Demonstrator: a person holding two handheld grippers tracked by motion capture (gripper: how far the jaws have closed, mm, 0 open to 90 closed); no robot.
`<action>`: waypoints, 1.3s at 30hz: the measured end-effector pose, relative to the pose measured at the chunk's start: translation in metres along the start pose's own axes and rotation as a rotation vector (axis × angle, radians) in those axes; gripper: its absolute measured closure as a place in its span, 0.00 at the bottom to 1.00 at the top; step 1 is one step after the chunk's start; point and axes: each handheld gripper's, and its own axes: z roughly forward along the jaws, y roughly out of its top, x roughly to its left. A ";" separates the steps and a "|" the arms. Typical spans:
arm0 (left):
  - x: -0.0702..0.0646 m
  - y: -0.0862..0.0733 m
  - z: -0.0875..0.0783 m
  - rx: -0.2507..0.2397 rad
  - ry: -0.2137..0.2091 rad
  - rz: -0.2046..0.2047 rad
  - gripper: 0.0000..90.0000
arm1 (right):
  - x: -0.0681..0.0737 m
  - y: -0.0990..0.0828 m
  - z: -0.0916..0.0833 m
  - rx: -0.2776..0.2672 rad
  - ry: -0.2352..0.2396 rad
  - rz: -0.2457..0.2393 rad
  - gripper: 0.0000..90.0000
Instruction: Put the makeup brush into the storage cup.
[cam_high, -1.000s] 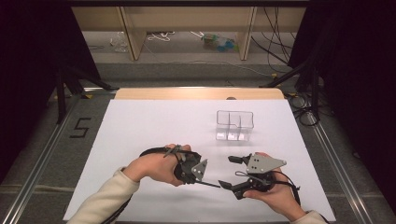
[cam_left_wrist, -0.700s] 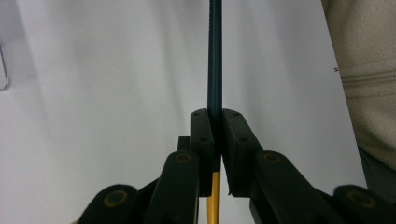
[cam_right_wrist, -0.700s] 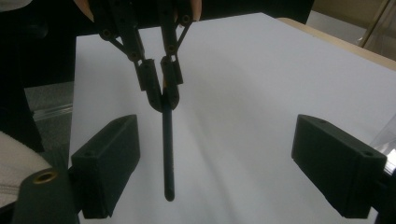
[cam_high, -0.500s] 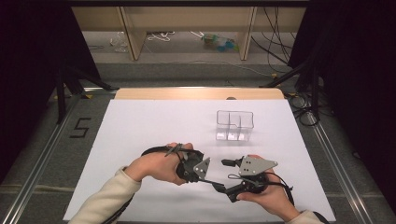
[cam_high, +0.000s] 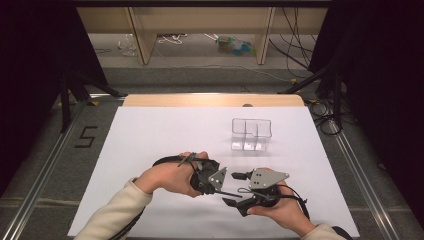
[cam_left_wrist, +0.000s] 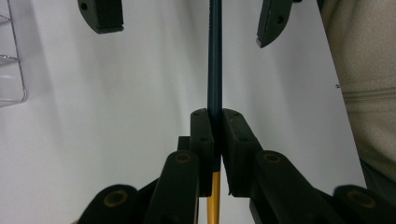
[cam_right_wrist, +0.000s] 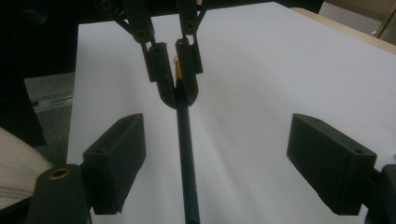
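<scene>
A dark teal pencil (cam_left_wrist: 215, 56) with a yellow end (cam_left_wrist: 213, 196) is clamped in my left gripper (cam_left_wrist: 215, 119), which is shut on it. In the high view the left gripper (cam_high: 216, 187) points right, low over the white table, and the pencil (cam_high: 231, 194) sticks out towards my right gripper (cam_high: 234, 189). The right gripper (cam_right_wrist: 224, 154) stands open with the pencil (cam_right_wrist: 187, 154) running between its wide-apart pads (cam_right_wrist: 116, 158) without touching them. Its jaws have just been closing a little. The left gripper (cam_right_wrist: 177, 93) shows ahead of it, pinching the pencil.
A clear plastic box with compartments (cam_high: 251, 134) stands behind the grippers, towards the right of the white table sheet (cam_high: 160, 135). It shows again as the clear box (cam_left_wrist: 9, 56) at the left edge of the left gripper view. A pale sleeve (cam_left_wrist: 369, 93) lies at the right there.
My right gripper has shifted slightly left towards the left gripper, so the pencil's free end now lies between its jaws. The left hand has kept still.
</scene>
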 end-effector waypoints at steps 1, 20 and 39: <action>0.000 0.000 0.000 -0.002 -0.001 -0.002 0.93 | 0.000 0.000 0.001 -0.006 -0.003 -0.001 0.25; -0.001 0.003 -0.002 -0.005 0.007 0.010 0.92 | 0.005 0.000 0.006 0.016 0.034 -0.037 0.64; -0.002 0.006 -0.004 -0.022 0.025 0.028 0.93 | 0.007 -0.003 0.007 0.017 0.058 -0.044 0.90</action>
